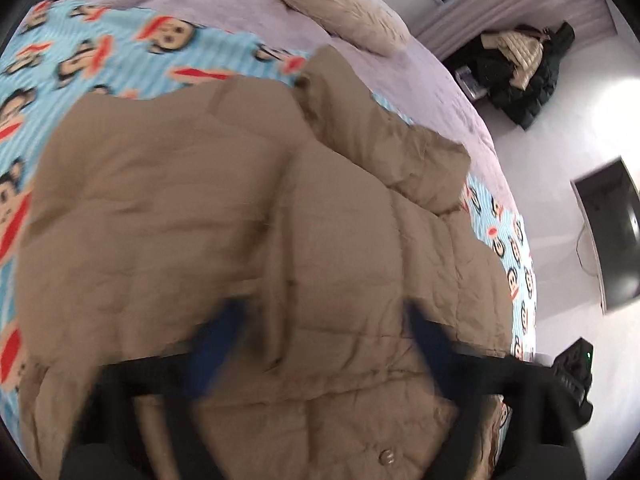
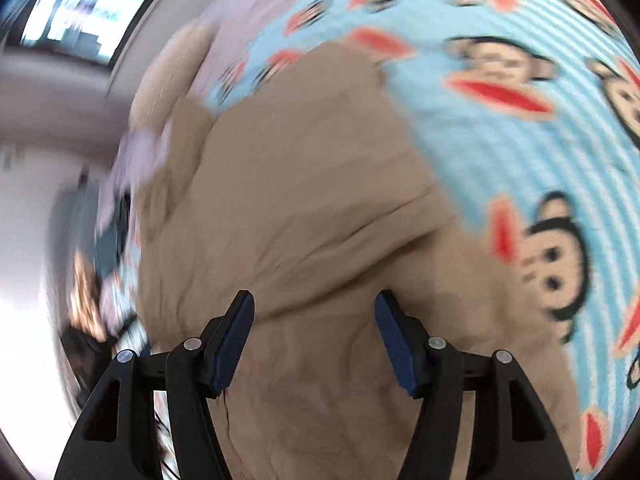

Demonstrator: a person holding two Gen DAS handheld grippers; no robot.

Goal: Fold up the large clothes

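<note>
**One puffy coat, two tongs over it**

One tan quilted coat [image 1: 248,216] lies spread on my monkey-print blanket [image 1: 120,48], across the bed. It looks soft, bulky and light; I judge the padding will spring back and the smooth shell may slip, so hems, cuffs and seams are the places to pinch. My left tongs [image 1: 324,340] are blurred and part open above the cloth; my right tongs [image 2: 314,340] stand apart, gripping nothing. One fuzzy pillow [image 1: 340,4] lies beyond.
</note>
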